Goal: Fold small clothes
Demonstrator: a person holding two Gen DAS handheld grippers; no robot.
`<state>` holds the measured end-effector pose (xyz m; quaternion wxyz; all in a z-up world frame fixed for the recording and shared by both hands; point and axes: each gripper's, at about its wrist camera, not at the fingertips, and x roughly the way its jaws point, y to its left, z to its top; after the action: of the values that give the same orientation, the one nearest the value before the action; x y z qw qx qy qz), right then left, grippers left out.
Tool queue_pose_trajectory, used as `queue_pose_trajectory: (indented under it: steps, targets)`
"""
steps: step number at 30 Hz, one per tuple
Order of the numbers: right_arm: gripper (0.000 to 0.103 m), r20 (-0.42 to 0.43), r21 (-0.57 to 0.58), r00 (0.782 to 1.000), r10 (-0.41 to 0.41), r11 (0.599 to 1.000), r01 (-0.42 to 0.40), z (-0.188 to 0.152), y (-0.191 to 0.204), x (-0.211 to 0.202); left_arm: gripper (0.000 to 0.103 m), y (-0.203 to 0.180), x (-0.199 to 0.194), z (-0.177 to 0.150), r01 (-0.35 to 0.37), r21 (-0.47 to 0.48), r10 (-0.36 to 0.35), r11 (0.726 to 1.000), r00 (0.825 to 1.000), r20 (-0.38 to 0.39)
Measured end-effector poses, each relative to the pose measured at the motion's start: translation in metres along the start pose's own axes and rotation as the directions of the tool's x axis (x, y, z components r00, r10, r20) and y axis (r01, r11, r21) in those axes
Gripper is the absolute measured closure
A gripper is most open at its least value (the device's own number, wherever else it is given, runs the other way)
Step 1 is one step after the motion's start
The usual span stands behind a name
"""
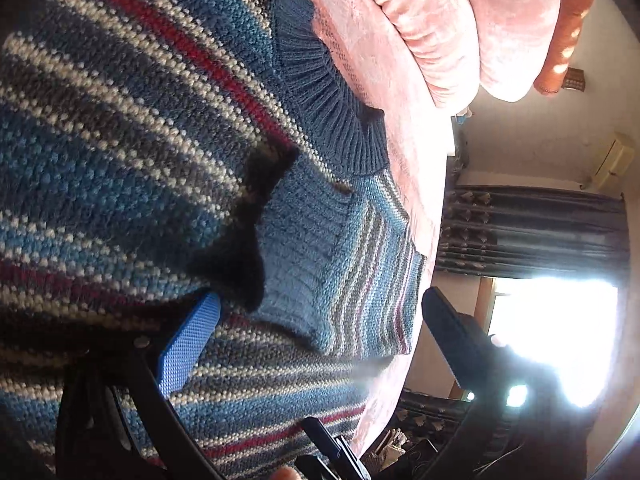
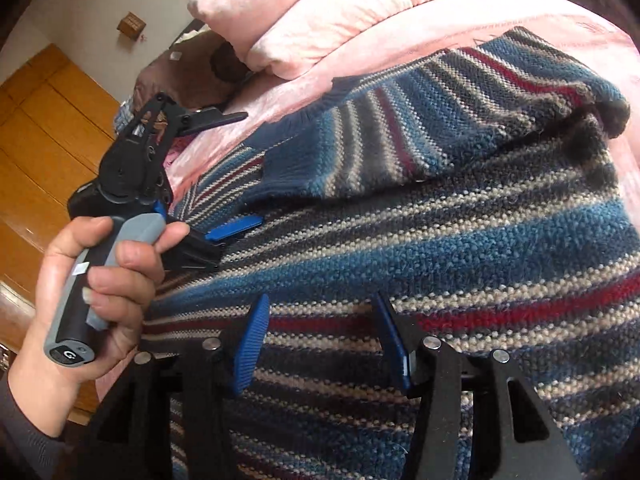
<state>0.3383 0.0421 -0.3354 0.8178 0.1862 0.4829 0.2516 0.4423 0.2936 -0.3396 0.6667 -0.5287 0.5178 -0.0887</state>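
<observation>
A knit sweater [image 1: 120, 140] [image 2: 460, 240] with blue, grey, white and red stripes lies spread on a pink bedcover [image 1: 404, 128] [image 2: 320, 80]. One sleeve [image 2: 400, 132] is folded across its body, and the ribbed cuff [image 1: 304, 256] [image 2: 288, 164] lies near the bed's edge. My left gripper [image 1: 320, 300] [image 2: 252, 168], held by a hand [image 2: 100, 280], stands open around that cuff, its blue pad [image 1: 188, 348] resting on the knit. My right gripper [image 2: 322, 340] is open just above the sweater's body, with nothing between its fingers.
Pink pillows or a folded quilt [image 2: 320, 12] [image 1: 460, 20] are stacked at the head of the bed. The bed's edge [image 1: 424, 280] drops off beside the cuff. Beyond it are a dark curtain [image 1: 520, 232], a bright window [image 1: 552, 332] and wooden cupboard doors [image 2: 48, 120].
</observation>
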Motion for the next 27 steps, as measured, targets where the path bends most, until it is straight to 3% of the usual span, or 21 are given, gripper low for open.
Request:
queue_pose_trajectory:
  steps: [1,3,4,5,9,19,23,27]
  targets:
    - [0.049,0.006,-0.002,1.0,0.012,1.0,-0.012,-0.002,-0.001,0.0,0.011,-0.003,0.001,0.002,-0.02,0.01,0.02,1.0,1.0,0.005]
    - [0.049,0.003,-0.002,1.0,0.03,1.0,-0.03,-0.006,-0.002,0.002,0.064,-0.005,0.007,0.007,-0.09,0.034,0.091,0.995,0.996,-0.026]
    - [0.049,0.002,-0.003,0.999,0.036,0.999,-0.036,-0.006,-0.002,0.005,0.077,-0.004,0.01,0.009,-0.129,0.048,0.13,0.991,0.991,-0.035]
    - [0.049,0.004,-0.006,0.999,0.043,0.999,-0.043,-0.006,-0.001,0.005,0.097,-0.007,0.015,0.011,-0.169,0.066,0.172,0.983,0.984,-0.041]
    - [0.049,0.004,-0.007,0.998,0.069,0.998,-0.069,-0.002,0.001,0.011,0.096,-0.036,0.014,0.018,-0.203,0.162,0.21,0.966,0.978,-0.023]
    - [0.049,-0.015,-0.037,0.996,0.089,0.995,-0.089,-0.003,0.012,0.021,0.097,-0.152,-0.061,0.047,-0.177,0.424,0.154,0.888,0.984,0.086]
    - [0.049,-0.017,-0.04,0.996,0.088,0.995,-0.088,-0.006,0.013,0.02,0.097,-0.168,-0.084,0.061,-0.2,0.464,0.166,0.863,0.98,0.113]
    - [0.049,-0.018,-0.042,0.996,0.088,0.995,-0.088,-0.007,0.015,0.019,0.097,-0.143,-0.115,0.067,-0.223,0.466,0.182,0.856,0.975,0.131]
